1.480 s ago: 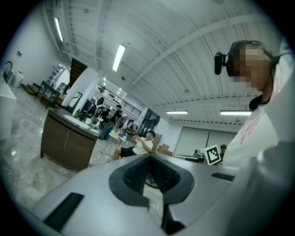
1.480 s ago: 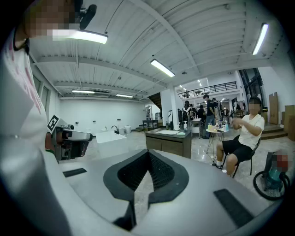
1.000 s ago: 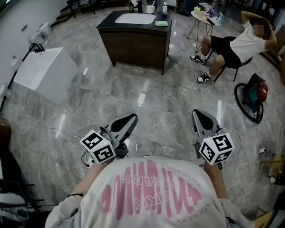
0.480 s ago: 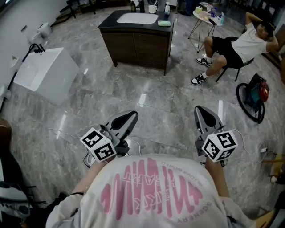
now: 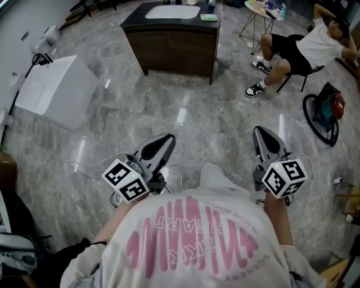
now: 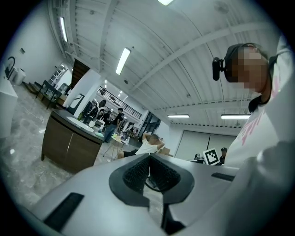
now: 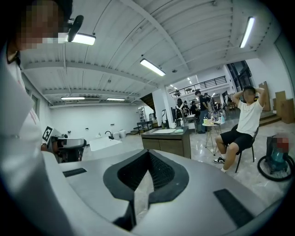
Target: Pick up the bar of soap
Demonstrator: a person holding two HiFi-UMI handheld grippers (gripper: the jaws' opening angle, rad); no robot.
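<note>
A pale green bar of soap [image 5: 208, 17] lies on the right end of a dark vanity counter [image 5: 194, 25] across the room, beside its white basin [image 5: 171, 11]. The soap also shows small and distant in the right gripper view [image 7: 179, 131] and in the left gripper view [image 6: 98, 134]. My left gripper [image 5: 163, 142] and right gripper [image 5: 262, 134] are held out over the marble floor, far short of the counter. Both have their jaws shut with nothing between them [image 6: 148, 157] [image 7: 148, 152].
A white freestanding basin block [image 5: 53, 93] stands at the left. At the right a person sits on a chair [image 5: 304, 48] beside a small round table [image 5: 261, 11]. A wheel with a bag [image 5: 323, 115] lies nearby. Cables [image 5: 180, 179] trail on the floor by my feet.
Both grippers have moved forward across the floor towards the vanity, still shut. The vanity and the seated person now sit higher in the head view.
</note>
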